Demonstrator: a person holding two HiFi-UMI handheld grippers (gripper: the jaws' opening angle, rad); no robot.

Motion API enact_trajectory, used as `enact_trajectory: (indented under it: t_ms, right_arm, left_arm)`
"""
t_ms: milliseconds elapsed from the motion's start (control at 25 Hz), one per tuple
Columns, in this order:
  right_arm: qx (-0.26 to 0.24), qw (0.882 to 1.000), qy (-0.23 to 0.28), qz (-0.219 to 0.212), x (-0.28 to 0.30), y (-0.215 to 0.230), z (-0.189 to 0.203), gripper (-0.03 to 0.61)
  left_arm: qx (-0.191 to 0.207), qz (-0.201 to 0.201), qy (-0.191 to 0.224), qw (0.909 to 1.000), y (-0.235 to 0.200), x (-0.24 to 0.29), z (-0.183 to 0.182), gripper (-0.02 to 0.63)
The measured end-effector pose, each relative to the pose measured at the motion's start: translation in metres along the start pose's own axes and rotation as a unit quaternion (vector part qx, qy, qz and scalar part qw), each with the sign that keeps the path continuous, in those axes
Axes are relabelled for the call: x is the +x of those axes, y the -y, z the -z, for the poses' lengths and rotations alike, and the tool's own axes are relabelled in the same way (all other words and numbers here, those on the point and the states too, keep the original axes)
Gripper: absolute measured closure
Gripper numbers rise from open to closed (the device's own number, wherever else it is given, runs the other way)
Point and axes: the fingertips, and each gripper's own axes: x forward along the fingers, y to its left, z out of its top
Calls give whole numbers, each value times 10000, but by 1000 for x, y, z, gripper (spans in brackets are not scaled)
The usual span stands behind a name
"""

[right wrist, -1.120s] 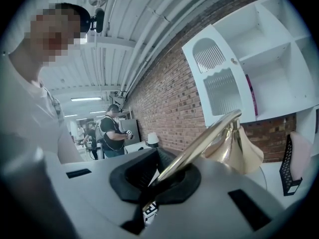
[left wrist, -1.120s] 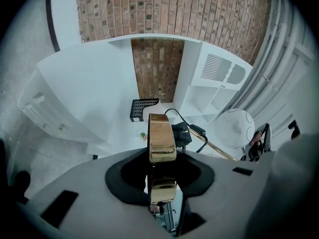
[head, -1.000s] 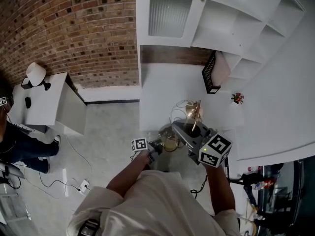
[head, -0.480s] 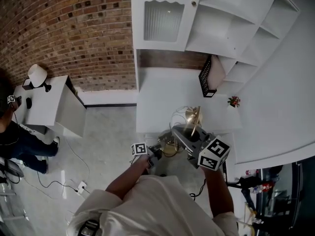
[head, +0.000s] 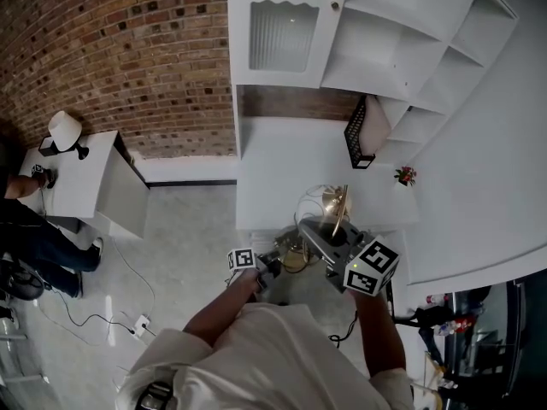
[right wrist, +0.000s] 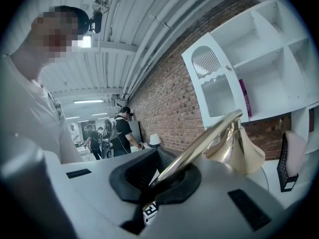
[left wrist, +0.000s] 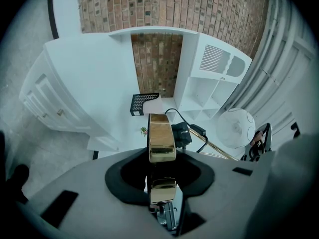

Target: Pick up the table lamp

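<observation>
Brick wall (head: pixel 128 49) stood behind white shelving (head: pixel 410 32); black mesh rack (head: pixel 361 135) and small flower sprig (head: pixel 405 176) sat on the counter (head: pixel 282 161).

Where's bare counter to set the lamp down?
Bare: left and middle of the counter, from its left edge across to the black rack. Crowded: the right side, with the rack at the back and small flowers nearer. The held lamp hangs over the near edge.

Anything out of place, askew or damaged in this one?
Nothing damaged or spilled. The table lamp is off the white table, held at its front edge: left gripper clamped on its gold base, right gripper on its gold stem.
</observation>
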Motion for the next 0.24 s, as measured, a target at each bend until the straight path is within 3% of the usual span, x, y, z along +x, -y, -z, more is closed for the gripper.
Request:
enact_trajectory:
  t_ms: [240]
  right_arm:
    - [-23,10000,-48,27,4,-2,-1,566]
  left_arm:
    - [-53,-95,9,9999,-1,-3,-2,491]
